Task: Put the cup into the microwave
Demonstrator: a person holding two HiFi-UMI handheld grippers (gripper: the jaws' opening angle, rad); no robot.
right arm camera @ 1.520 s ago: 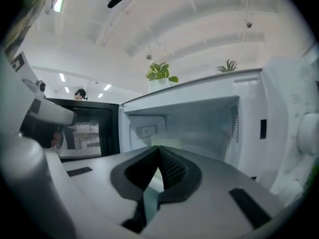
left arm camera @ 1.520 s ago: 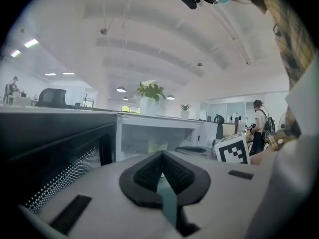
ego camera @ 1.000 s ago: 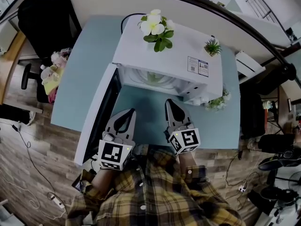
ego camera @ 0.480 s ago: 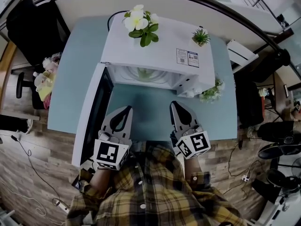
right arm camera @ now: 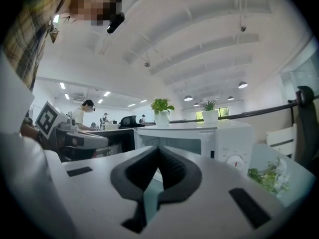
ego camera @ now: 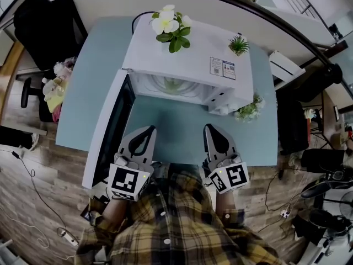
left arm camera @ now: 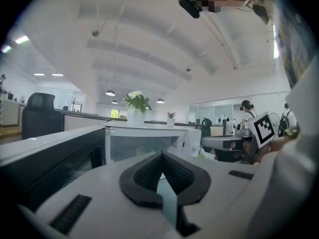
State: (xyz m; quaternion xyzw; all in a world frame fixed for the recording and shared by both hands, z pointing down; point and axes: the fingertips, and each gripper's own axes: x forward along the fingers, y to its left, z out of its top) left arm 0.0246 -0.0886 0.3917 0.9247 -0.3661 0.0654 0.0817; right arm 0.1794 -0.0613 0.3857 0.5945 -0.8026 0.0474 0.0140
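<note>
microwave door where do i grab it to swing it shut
Take the door by its free edge, the end nearest the person, coming from that near side with the left gripper, jaws opened across its thin slab. It stands open, hinged at the left front corner of the microwave, so that edge likely gives most leverage.

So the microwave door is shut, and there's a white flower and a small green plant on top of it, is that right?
Not quite. The door of the microwave is open, swung out to the left, as the head view shows. The white flower and the small green plant do stand on top of it.
</note>
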